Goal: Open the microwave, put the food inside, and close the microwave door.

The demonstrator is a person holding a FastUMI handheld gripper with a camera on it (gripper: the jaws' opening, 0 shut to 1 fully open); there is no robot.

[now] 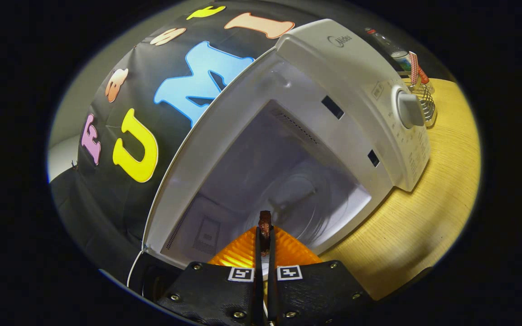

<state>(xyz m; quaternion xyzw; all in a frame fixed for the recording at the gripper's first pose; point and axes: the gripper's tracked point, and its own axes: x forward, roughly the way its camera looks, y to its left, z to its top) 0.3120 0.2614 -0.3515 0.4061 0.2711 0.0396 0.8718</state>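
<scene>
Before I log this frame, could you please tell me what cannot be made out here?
- Food: a dark tip pokes up in the closed claw; the fingers hide the rest.
- Microwave door: cut off by the view's edge.
- Dial markings: too small.
- Items in the wire rack: partly behind the microwave.

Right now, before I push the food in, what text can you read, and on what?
"Midea": brand mark on the upper front of the white microwave.
Print around its white round dial: too small to read.
Label on the clear bottle behind it: blurred.
Square tags on the gripper, shut on the small brown food piece: patterns, no words.
</scene>
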